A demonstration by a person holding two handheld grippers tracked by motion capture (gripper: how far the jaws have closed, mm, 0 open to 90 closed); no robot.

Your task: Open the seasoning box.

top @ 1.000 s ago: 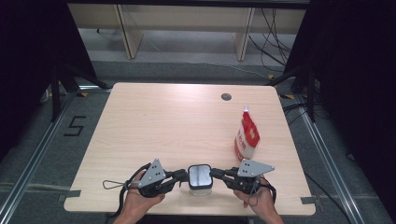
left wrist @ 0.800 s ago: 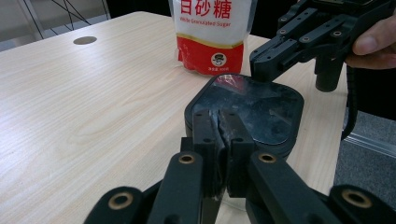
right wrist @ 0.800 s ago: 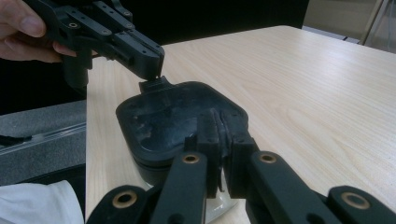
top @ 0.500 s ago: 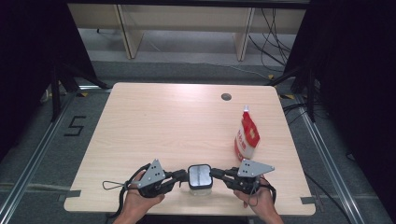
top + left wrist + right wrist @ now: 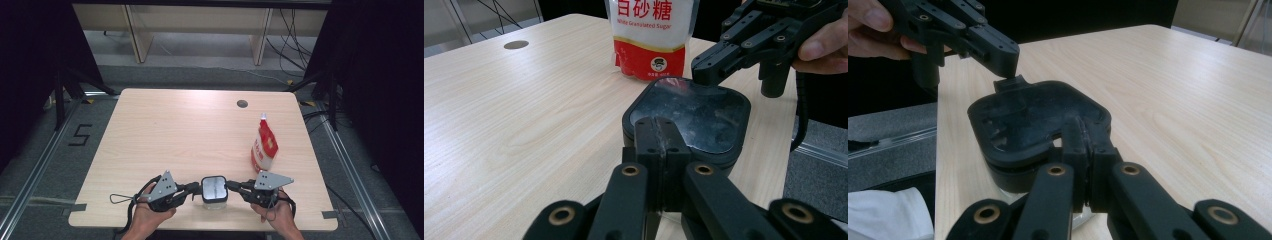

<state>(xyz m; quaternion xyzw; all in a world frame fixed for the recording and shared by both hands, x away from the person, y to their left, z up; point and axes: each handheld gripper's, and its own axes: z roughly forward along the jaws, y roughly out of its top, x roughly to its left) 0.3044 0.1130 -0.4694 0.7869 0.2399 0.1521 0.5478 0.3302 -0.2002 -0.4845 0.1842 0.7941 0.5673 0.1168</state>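
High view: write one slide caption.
Two shut hand-held grippers, left and right, flank a black-lidded container near a sugar bag.

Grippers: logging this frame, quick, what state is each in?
Left gripper: shut, at the near edge of the black lid.
Right gripper: shut, at the lid's opposite edge.

Counting per kind, high view: 1 light wooden table (image 5: pixel 165 145) is bearing everything. 1 black-lidded container (image 5: pixel 214 189) is sitting near its front edge. 1 red-and-white bag of white granulated sugar (image 5: pixel 263 146) is standing upright at the right. 1 round cable hole (image 5: pixel 242 104) is showing near the far edge. 2 handheld grippers are showing, the left gripper (image 5: pixel 194 187) and the right gripper (image 5: pixel 232 185); 2 hands are holding them.
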